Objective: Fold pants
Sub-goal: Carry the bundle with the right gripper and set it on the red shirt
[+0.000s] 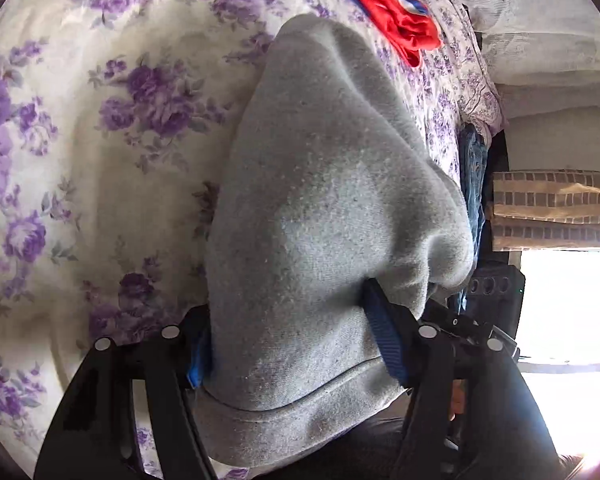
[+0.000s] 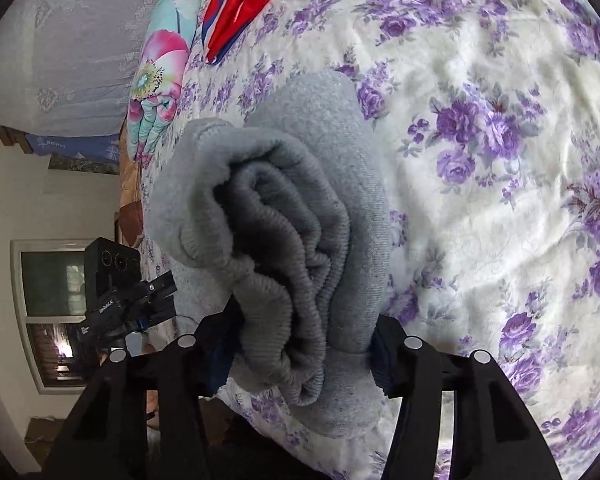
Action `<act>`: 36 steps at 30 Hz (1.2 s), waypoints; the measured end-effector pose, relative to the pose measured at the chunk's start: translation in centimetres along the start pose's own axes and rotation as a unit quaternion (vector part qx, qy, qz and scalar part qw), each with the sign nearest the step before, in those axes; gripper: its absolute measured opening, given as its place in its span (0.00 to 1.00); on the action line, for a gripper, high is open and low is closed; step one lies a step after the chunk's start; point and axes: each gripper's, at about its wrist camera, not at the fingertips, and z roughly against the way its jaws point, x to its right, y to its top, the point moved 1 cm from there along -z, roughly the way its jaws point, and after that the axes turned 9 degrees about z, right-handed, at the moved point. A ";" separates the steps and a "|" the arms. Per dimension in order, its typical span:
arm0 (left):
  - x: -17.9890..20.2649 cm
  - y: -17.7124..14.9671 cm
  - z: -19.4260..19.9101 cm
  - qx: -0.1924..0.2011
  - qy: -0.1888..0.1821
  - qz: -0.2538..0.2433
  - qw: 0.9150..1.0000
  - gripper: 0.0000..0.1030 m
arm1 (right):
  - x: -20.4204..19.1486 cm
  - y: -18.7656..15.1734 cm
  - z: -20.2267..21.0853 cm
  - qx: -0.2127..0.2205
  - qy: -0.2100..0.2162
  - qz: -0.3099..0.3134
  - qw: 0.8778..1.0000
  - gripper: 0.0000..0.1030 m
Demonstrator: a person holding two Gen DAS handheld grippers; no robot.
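The grey sweatpants are bunched into thick folded layers and held up over the bed. My left gripper is shut on the grey pants, the cloth filling the space between its blue-padded fingers. My right gripper is shut on the ribbed waistband end of the same pants, several layers pinched between its fingers. The left gripper also shows in the right wrist view, to the left and close by.
The bed has a white sheet with purple flowers. A red, white and blue garment lies farther off on it. A flowered quilt lies at the bed's edge, and dark blue cloth hangs beside the bed.
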 end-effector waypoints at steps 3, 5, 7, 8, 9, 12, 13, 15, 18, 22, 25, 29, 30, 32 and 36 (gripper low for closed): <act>2.3 -0.9 1.9 0.019 0.004 -0.034 0.999 0.34 | -3.6 0.2 1.4 0.023 -0.053 0.075 0.996 0.47; 3.7 -1.0 3.4 0.037 0.005 -0.047 0.998 0.34 | -5.7 1.0 2.5 0.042 -0.065 0.106 0.991 0.47; 5.4 0.0 5.1 0.061 0.003 -0.064 0.996 0.34 | -7.4 2.9 3.7 0.061 -0.065 0.126 0.988 0.47; 6.6 1.0 5.9 0.071 0.000 -0.073 0.995 0.34 | -8.0 4.4 4.3 0.069 -0.062 0.131 0.987 0.47; 7.8 2.5 6.6 0.078 -0.001 -0.084 0.993 0.34 | -8.3 6.4 4.8 0.078 -0.058 0.131 0.987 0.47; 11.8 9.1 7.3 0.089 0.006 -0.113 0.990 0.35 | -9.4 14.0 5.9 0.106 -0.067 0.132 0.983 0.48; 13.2 11.7 7.3 0.092 0.009 -0.121 0.988 0.35 | -9.7 16.9 6.1 0.116 -0.074 0.134 0.981 0.48; 15.7 17.3 7.0 0.097 0.013 -0.129 0.987 0.36 | -9.9 22.6 6.5 0.130 -0.084 0.126 0.980 0.48; 18.6 24.5 6.0 0.100 0.020 -0.131 0.986 0.37 | -9.3 29.6 6.5 0.136 -0.099 0.109 0.980 0.49; 19.8 31.0 3.4 0.087 0.033 -0.134 0.987 0.37 | -7.2 35.5 4.7 0.130 -0.113 0.092 0.981 0.49; 18.6 33.5 0.8 0.072 0.035 -0.139 0.987 0.37 | -4.8 37.2 2.2 0.118 -0.115 0.090 0.982 0.49; 14.4 35.0 -2.8 0.060 0.037 -0.109 0.992 0.64 | -1.3 36.9 -0.9 0.107 -0.112 0.073 0.985 0.67; 13.5 35.1 -2.8 0.071 0.038 -0.100 0.992 0.84 | -1.1 36.8 -0.9 0.116 -0.103 0.070 0.985 0.70; 12.4 35.1 -2.5 0.067 0.041 -0.082 0.994 0.90 | -1.6 36.9 -0.4 0.116 -0.119 0.077 0.983 0.70; 14.1 31.2 2.1 0.115 0.096 -0.130 0.980 0.88 | -6.3 36.0 2.7 0.113 -0.264 0.156 0.945 0.72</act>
